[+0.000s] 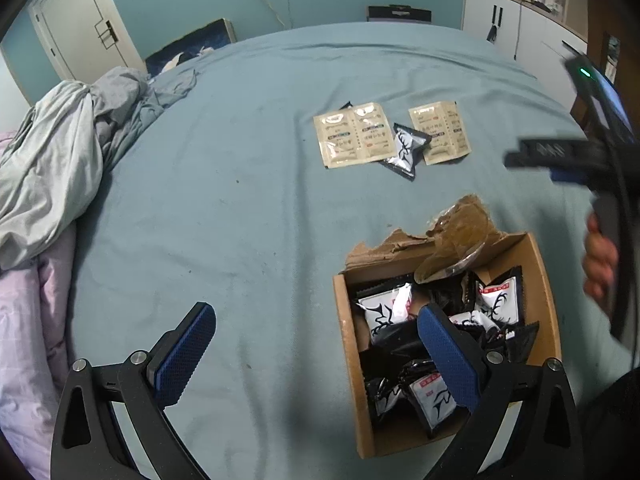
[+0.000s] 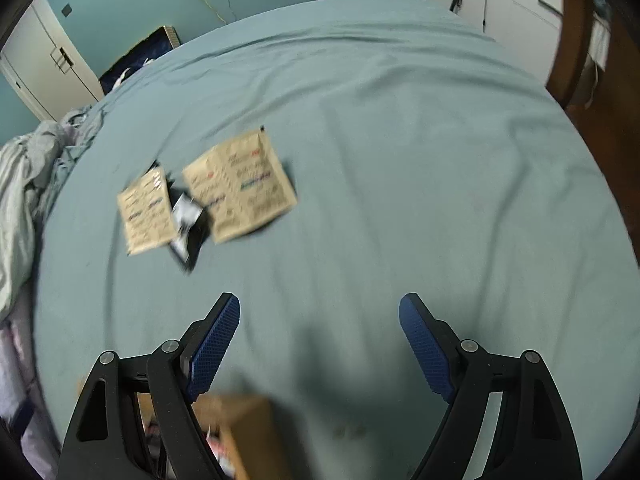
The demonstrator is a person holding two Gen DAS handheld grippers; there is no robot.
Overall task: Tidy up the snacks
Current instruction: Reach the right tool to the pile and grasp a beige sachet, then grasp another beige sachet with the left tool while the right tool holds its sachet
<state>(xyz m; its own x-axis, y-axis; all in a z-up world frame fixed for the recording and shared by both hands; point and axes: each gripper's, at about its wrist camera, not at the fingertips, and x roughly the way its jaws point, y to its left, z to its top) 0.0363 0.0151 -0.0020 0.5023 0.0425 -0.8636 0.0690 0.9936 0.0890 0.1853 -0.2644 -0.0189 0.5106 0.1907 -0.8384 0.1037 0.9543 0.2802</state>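
Your left tool (image 1: 316, 344) hangs over the near part of the bed (image 1: 248, 208), its blue pads spread wide with nothing between them; the right-hand pad sits in front of the open cardboard box (image 1: 348, 344), which lies on the sheet just to that side and is full of black-and-white snack packets (image 1: 386, 312). Farther up the bed, well beyond the tool, two beige sachets (image 1: 354, 134) lie flat with one black-and-white packet (image 1: 404, 150) between them, overlapping their edges. Your right tool (image 2: 319, 332) is also spread wide and empty, hovering above bare sheet; the same sachets (image 2: 240, 188) and loose packet (image 2: 188, 220) lie ahead of it and to its left, well apart from the pads, blurred in this view. The box corner (image 2: 240, 432) shows just under its left finger.
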